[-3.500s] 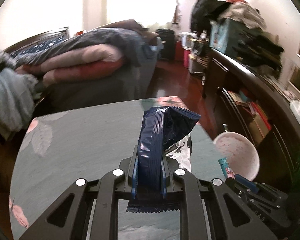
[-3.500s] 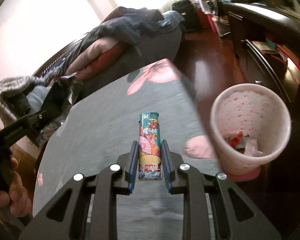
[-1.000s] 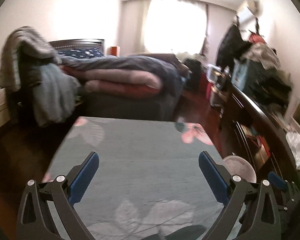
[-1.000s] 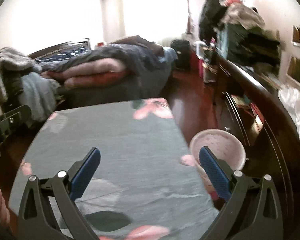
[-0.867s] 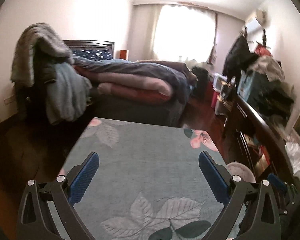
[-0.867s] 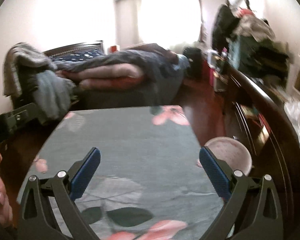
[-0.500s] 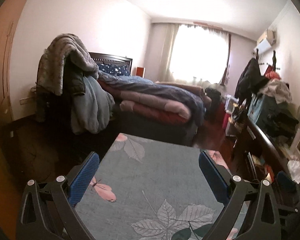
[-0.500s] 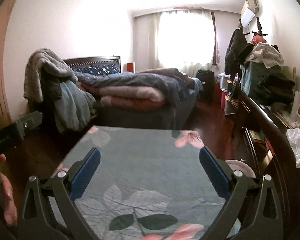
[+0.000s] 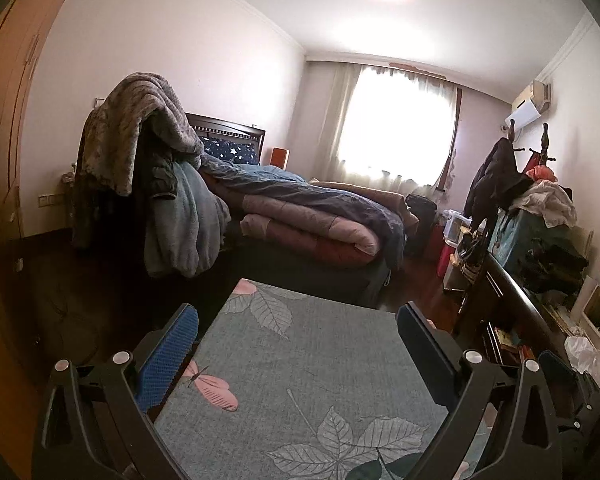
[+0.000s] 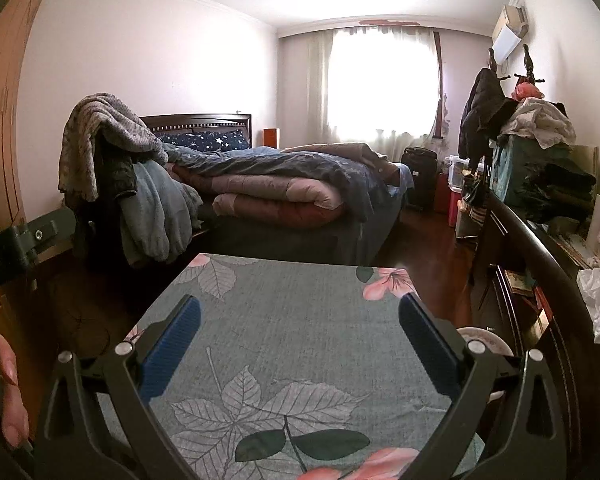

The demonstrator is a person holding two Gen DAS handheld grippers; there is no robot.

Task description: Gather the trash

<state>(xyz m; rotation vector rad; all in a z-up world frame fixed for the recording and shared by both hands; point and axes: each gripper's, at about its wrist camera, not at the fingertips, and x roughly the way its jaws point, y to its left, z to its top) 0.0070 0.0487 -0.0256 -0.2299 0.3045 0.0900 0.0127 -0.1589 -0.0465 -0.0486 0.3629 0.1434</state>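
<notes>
Grippers hang over a table (image 9: 308,360) covered in a grey-green cloth printed with leaves and pink flowers. The left gripper (image 9: 298,334) has its jaws spread wide, blue pads far apart and nothing between them; in its own view the cloth fills the gap. The right gripper (image 10: 300,326) is likewise wide apart and empty, tilted down toward the same cloth (image 10: 292,320).

No loose trash shows on the cloth in either view. The pink bin (image 10: 482,338) sits on the floor past the table's right edge, at about four o'clock in the right wrist view, just behind the right-hand finger, so only its rim shows. In the left wrist view I cannot make it out.

At nine o'clock in the right view, the left gripper's dark body (image 10: 16,248) juts in, with the person's left hand (image 10: 6,380) below it. A bed (image 10: 284,188) piled with quilts stands at twelve o'clock beyond the table, and a dark wooden counter (image 10: 540,256) stacked with clothes runs along the right wall.
</notes>
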